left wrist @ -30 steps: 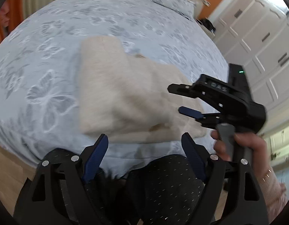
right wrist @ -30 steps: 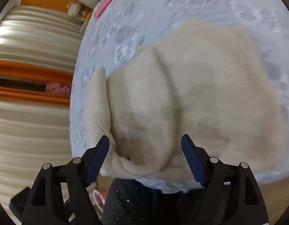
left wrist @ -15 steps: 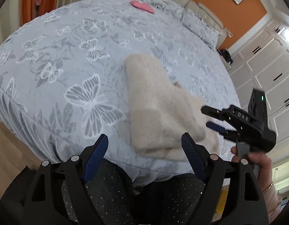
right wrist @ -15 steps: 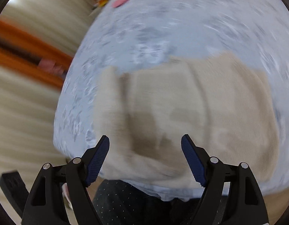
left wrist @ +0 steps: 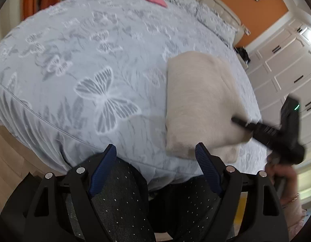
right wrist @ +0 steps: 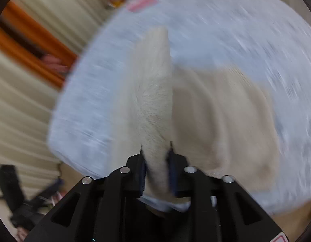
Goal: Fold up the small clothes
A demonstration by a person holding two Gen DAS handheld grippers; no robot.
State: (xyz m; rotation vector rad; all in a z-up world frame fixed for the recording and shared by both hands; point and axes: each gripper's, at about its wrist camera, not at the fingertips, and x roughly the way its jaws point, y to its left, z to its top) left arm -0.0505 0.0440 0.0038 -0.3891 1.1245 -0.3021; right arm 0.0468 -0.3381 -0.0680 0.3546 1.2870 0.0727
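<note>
The right gripper (right wrist: 156, 161), open a second ago, now pinches a fold of the cream garment (left wrist: 197, 104) and lifts it into a ridge. In the left wrist view, the garment sits toward 2 o'clock instead of centre; the left gripper (left wrist: 155, 161) has pulled back.

Motion-blurred bedspread (right wrist: 246, 30), right view.

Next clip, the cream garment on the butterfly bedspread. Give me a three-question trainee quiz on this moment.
1. True or false: the left gripper is clamped on the cream garment.
2. What does the right gripper hold? A) pink item B) cream garment C) nothing
3. Fill in: the garment lies on a bedspread printed with ____.

Key: 1 false, its jaws stand wide open with no cloth between them. 2 B. 3 butterflies.
</note>
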